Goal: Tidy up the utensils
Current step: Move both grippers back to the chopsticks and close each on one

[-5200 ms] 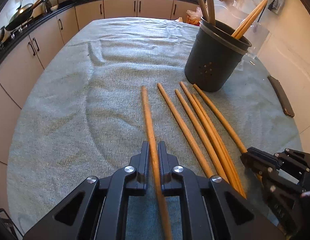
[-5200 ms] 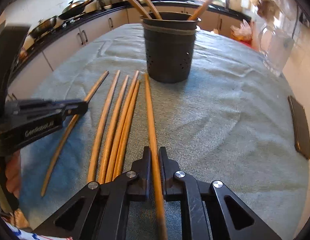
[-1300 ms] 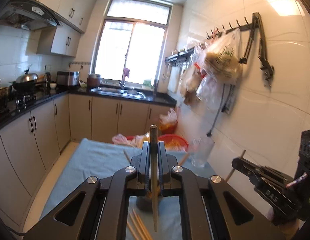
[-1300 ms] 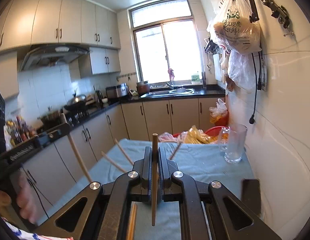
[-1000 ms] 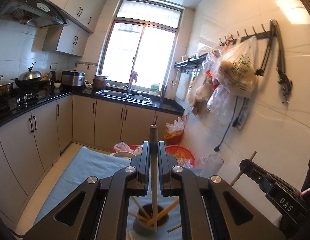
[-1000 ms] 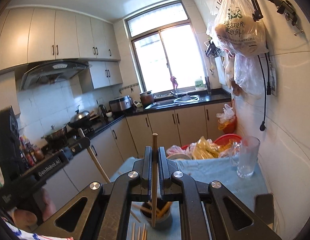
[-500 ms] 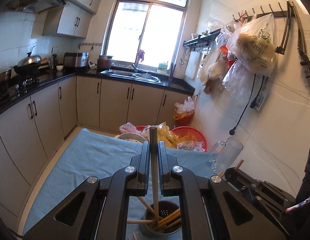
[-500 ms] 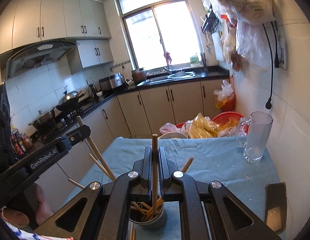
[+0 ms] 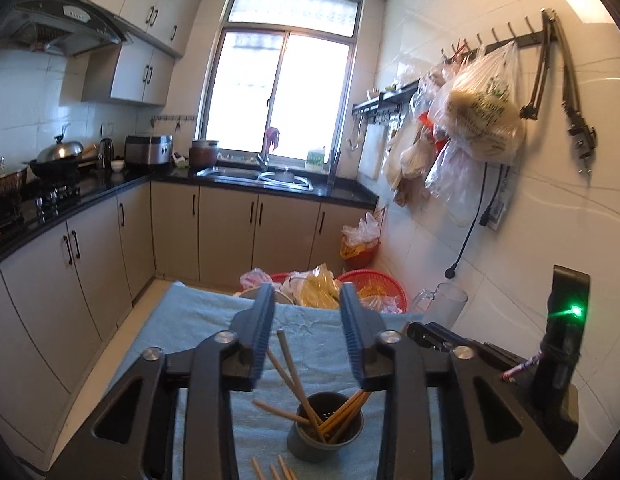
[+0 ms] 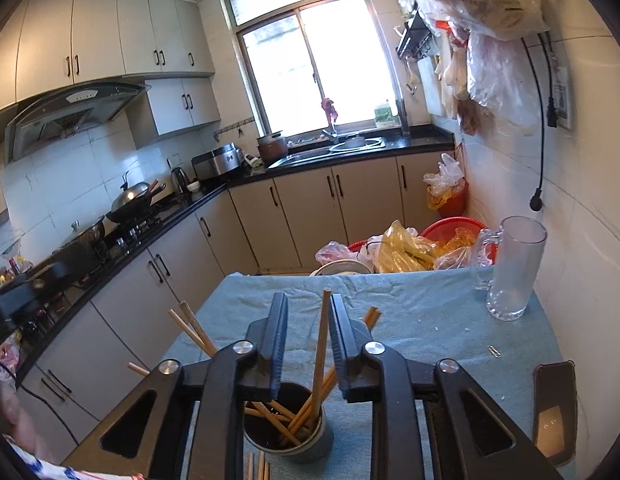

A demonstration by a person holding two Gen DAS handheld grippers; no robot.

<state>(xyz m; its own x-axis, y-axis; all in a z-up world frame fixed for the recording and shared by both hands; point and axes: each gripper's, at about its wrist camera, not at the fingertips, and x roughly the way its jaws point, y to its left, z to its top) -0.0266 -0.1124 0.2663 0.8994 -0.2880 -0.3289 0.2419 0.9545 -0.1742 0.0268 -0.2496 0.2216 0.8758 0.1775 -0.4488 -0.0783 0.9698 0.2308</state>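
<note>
Left hand-held gripper: jaws just opened, nothing between them. Right hand-held gripper: jaws just opened, pads clear of the upright chopstick standing between them. Chopstick's lower end in the dark utensil holder (several chopsticks inside) on the towel-covered counter.

My right gripper has just been opening, jaws parted above the holder on the blue cloth. One chopstick stands between them, untouched, its lower end in the holder. I see a glass mug far right.
</note>
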